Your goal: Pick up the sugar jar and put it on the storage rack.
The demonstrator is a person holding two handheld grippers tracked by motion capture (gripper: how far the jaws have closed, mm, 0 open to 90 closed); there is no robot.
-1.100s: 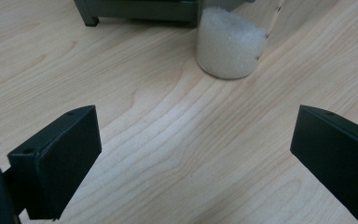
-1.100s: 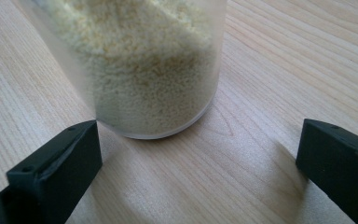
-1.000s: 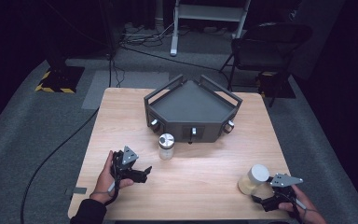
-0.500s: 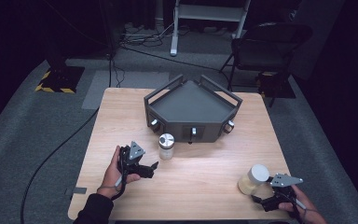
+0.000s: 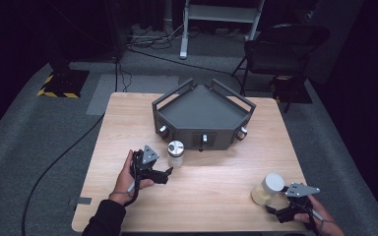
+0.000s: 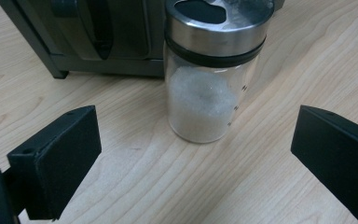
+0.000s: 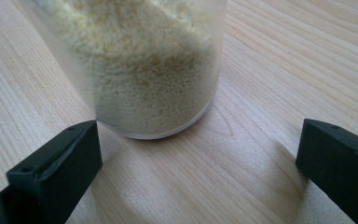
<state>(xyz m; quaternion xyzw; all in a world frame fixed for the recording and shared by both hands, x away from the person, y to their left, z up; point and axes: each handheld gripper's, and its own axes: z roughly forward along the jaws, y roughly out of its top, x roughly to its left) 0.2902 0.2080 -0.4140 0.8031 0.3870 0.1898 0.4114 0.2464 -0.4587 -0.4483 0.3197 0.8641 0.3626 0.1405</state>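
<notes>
While the wooden table [image 5: 216, 196] lay under a dim room, a dark grey five-sided tray [image 5: 204, 115] with raised rails stood toward its far middle, small knobs showing along its near faces. Just near of the tray's left corner stood a small glass shaker [image 5: 175, 154] with a metal cap, upright, holding white grains in its lower part. The left gripper [image 5: 161, 175], held in the person's left hand [image 5: 130, 174], sat just left and near of that shaker, pointing toward it. In the left gripper view its two black jaws stood wide apart and released, with the shaker [image 6: 212, 70] between and beyond them, touching neither, and the tray's wall [image 6: 88, 32] right behind it.

At the near right corner of the table a clear jar [image 5: 267, 189] with a pale lid stood upright, filled most of the way with fine yellowish grains. The right gripper [image 5: 275, 212], in the person's right hand [image 5: 310, 219], lay just near and right of it. In the right gripper view the jaws were spread, grasping nothing; the jar [image 7: 154, 60] rose just beyond them, its base close beside the left jaw's tip, though whether they touched I could not tell.
</notes>
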